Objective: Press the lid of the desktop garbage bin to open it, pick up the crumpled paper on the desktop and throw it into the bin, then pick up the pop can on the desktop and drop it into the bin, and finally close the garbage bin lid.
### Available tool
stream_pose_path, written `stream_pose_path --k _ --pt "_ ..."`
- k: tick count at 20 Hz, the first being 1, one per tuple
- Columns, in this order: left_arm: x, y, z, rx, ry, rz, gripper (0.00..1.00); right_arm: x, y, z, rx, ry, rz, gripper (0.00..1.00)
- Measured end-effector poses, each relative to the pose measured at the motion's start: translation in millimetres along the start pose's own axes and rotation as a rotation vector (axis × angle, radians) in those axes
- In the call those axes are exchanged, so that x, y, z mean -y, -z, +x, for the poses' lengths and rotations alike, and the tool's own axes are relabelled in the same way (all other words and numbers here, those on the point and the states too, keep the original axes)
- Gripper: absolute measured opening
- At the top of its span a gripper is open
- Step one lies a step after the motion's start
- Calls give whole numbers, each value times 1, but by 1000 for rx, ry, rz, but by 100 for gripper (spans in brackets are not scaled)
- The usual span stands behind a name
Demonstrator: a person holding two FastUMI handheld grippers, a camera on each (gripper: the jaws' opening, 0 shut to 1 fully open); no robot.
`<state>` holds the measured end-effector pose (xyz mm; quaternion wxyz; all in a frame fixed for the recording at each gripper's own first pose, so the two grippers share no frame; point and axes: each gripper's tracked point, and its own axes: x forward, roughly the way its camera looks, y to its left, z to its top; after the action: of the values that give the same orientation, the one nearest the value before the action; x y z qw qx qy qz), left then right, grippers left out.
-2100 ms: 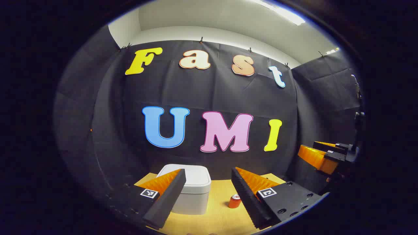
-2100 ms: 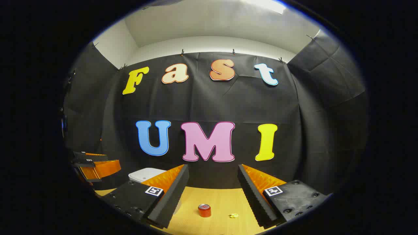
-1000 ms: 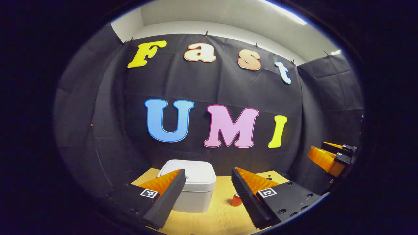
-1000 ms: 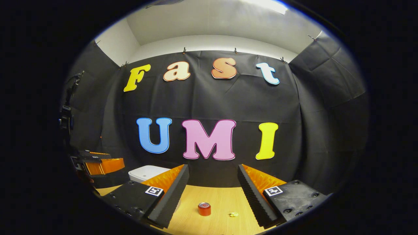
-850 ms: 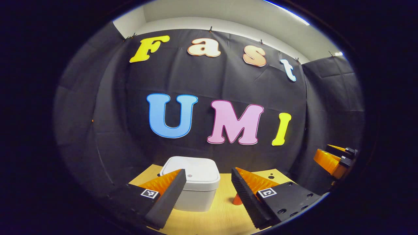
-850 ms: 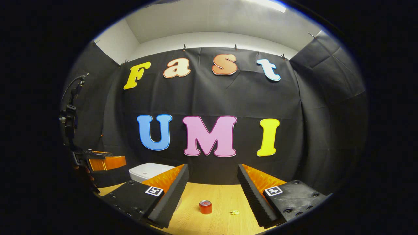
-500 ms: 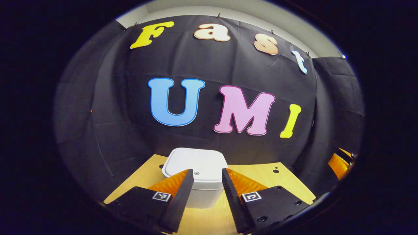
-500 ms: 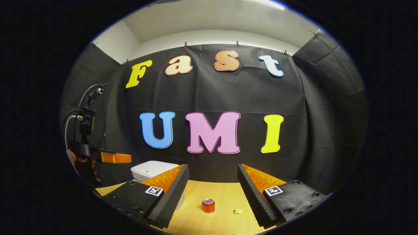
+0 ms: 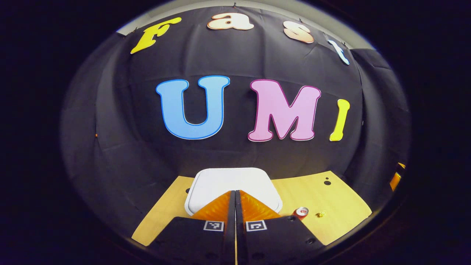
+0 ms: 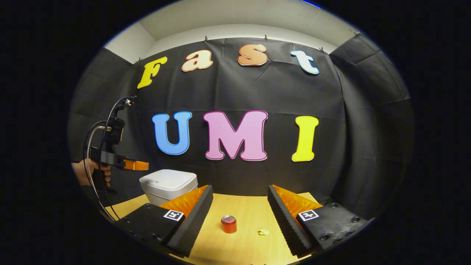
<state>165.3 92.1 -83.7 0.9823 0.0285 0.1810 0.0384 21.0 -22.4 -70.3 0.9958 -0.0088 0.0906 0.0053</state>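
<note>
A white desktop bin (image 9: 235, 180) with its lid down stands on the wooden table, right ahead of and below my left gripper (image 9: 235, 194), whose fingers are shut together with nothing between them. In the right gripper view the left gripper (image 10: 146, 165) hovers just above the bin (image 10: 169, 184), held by a hand (image 10: 85, 173). A red pop can (image 10: 229, 224) stands upright on the table between the open fingers of my right gripper (image 10: 240, 195), farther off. A small yellowish crumpled paper (image 10: 262, 232) lies to the can's right. The can (image 9: 301, 212) and paper (image 9: 322, 213) sit right of the bin.
The wooden table (image 10: 250, 206) ends at the black cloth wall behind the bin. Two small dark holes (image 9: 326, 181) mark the tabletop at the back right. A cable loops from the left gripper's handle (image 10: 96, 147).
My left gripper has shut its fingers and moved up and forward over the bin, tilting downward. The right gripper has stayed open and nearly still.
</note>
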Motion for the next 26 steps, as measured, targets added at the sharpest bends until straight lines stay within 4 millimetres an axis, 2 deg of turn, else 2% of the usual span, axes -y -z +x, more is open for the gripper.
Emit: stream_pose_path --k 4,8,12,17,21,23,26 --pt "7 16 29 -54 61 -33 6 13 1 -6 0 21 -18 96" --pt "9 39 49 -127 74 -45 6 17 5 -6 -12 28 -14 96" --pt "10 49 52 -150 78 -50 6 21 7 -9 -13 43 -29 96" --pt "10 57 50 -153 90 -46 7 11 14 -10 -28 26 -18 96" --pt "7 37 44 -90 58 -51 6 7 12 -14 -19 10 -28 96" --pt "5 17 37 -18 30 -64 6 8 7 -16 -9 17 -19 96" --pt "3 -18 17 50 22 -50 6 10 0 -21 6 22 -25 96"
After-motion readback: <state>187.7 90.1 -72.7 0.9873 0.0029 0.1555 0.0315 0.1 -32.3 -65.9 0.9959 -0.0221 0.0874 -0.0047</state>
